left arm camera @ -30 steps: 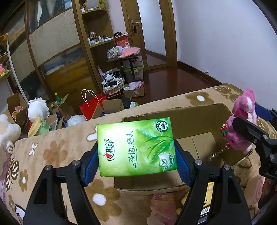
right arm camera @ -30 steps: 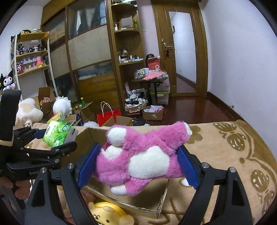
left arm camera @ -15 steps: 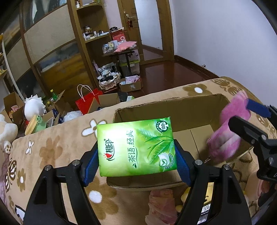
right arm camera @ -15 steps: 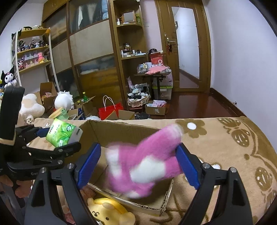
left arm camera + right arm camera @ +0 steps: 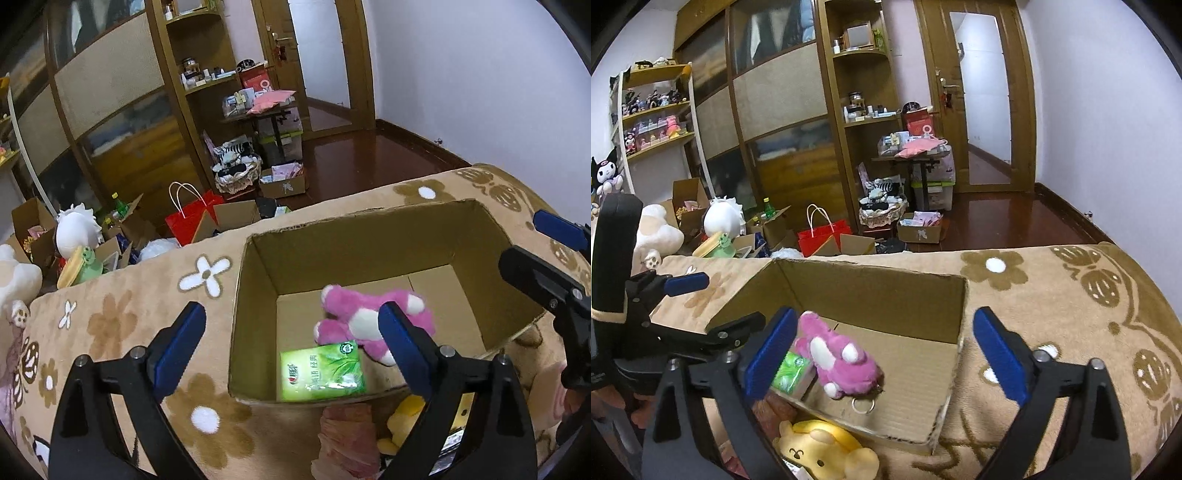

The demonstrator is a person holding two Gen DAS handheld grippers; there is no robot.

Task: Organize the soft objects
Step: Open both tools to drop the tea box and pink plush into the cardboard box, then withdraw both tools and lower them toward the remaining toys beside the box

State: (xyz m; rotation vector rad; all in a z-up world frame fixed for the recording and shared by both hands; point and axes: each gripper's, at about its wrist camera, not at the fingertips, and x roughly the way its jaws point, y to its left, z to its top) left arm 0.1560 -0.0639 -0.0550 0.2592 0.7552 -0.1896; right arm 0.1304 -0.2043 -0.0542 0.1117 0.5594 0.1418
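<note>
A beige plush blanket patterned with brown and white flowers covers the soft surface under both grippers. Straight ahead of the left gripper and the right gripper, an open cardboard box sits directly on it. Just below the right gripper, against the box's near wall, lies a yellow plush toy, with a pink soft item beside it.

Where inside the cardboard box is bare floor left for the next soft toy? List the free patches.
Free: the cardboard box floor between the pink plush and the right wall, plus the strip along the far wall. Crowded: the near left corner, where the green tissue pack touches the plush. Outside the near wall, the yellow plush and other toys fill the gap.
</note>
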